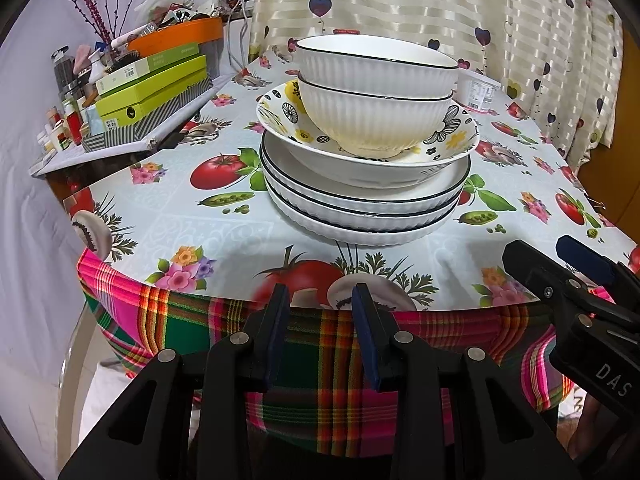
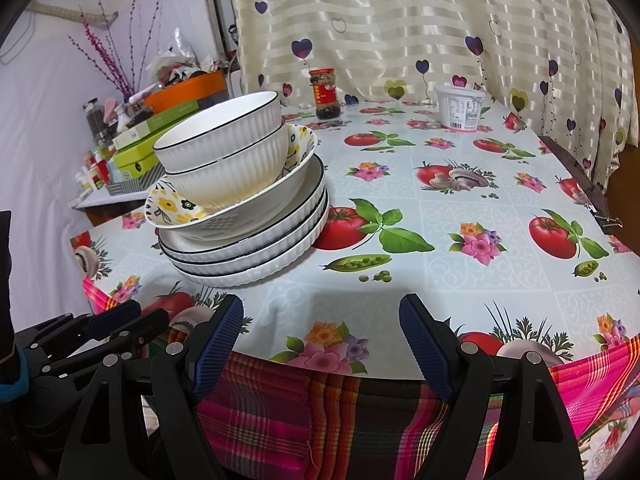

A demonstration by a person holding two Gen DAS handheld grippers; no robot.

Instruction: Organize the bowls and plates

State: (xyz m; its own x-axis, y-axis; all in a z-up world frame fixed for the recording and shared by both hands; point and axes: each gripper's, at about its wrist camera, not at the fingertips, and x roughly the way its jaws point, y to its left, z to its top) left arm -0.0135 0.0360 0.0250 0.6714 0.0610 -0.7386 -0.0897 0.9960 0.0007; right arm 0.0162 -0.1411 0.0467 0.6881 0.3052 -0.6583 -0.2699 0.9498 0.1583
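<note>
One stack stands on the tablecloth [image 1: 224,236]. At the bottom are three white ribbed plates [image 1: 360,216] with dark rims, then a flower-patterned bowl [image 1: 360,168], then two nested white ribbed bowls [image 1: 372,116] that lean slightly. The right wrist view shows the same plates [image 2: 256,256], patterned bowl [image 2: 240,220] and white bowls [image 2: 232,176] at centre left. My left gripper [image 1: 320,296] hovers at the table's near edge in front of the stack, its jaws narrowly apart and empty. My right gripper [image 2: 322,308] is wide open and empty, to the right of the stack. Each gripper appears in the other's view, the right gripper [image 1: 560,256] and the left gripper [image 2: 132,316].
A jar with a red label [image 2: 326,94] and a white tub [image 2: 460,108] stand at the back by the heart-print curtain [image 2: 400,20]. A side shelf at the left holds green boxes [image 1: 152,88] and bottles. Plaid cloth [image 1: 320,340] hangs over the near table edge.
</note>
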